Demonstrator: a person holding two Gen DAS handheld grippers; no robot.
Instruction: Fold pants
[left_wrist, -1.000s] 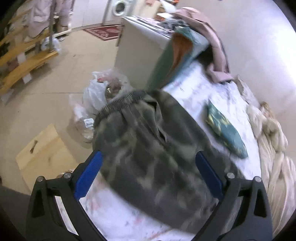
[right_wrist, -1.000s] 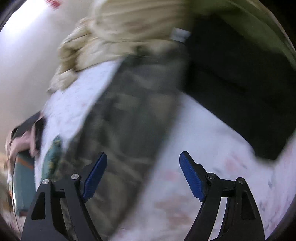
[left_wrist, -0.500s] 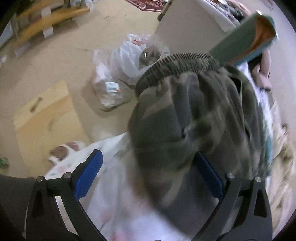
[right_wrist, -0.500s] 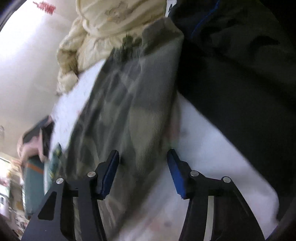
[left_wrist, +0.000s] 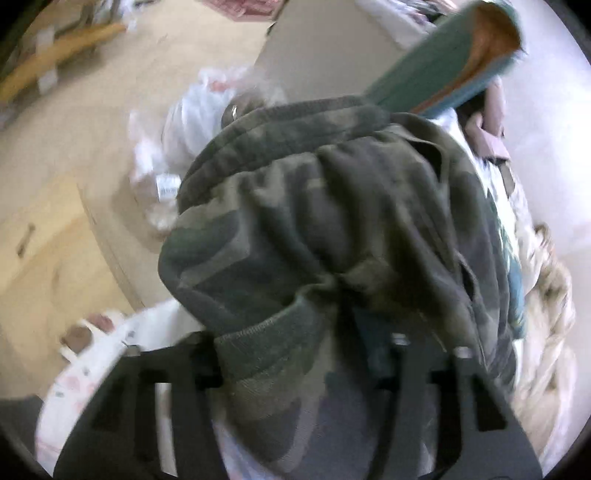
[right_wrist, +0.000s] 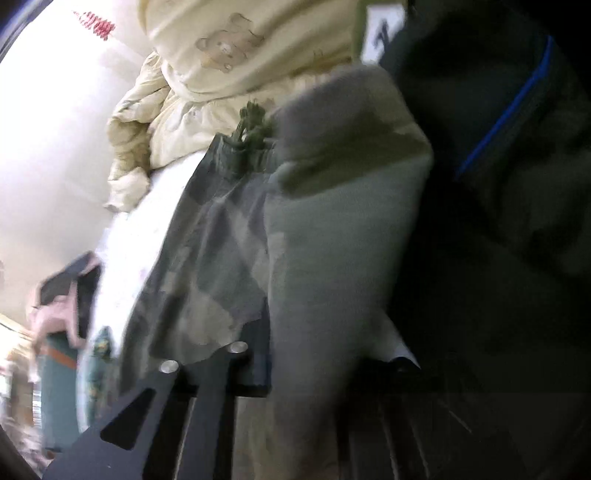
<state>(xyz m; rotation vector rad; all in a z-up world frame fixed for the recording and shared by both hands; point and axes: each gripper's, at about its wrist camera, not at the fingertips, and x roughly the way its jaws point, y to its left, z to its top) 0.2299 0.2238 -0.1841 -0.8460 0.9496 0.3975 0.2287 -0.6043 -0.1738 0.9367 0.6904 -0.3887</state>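
The camouflage pants (left_wrist: 332, 221) lie on a white bed sheet (left_wrist: 103, 354). In the left wrist view my left gripper (left_wrist: 295, 354) is shut on the waistband end, and the cloth bunches up over the fingers and hides them. In the right wrist view my right gripper (right_wrist: 314, 354) is shut on the leg end of the pants (right_wrist: 332, 240), with cloth draped over the jaws. The rest of the pants stretches away along the bed.
A teal box (left_wrist: 443, 62) stands beyond the waistband. White plastic bags (left_wrist: 177, 147) and a wooden board (left_wrist: 48, 258) lie on the floor beside the bed. A cream quilt (right_wrist: 221, 74) and a dark garment (right_wrist: 498, 221) sit at the leg end.
Both grippers moved in onto the pants and closed from open. The left took the waistband end, the right took the leg end, and the cloth is now lifted and bunched.
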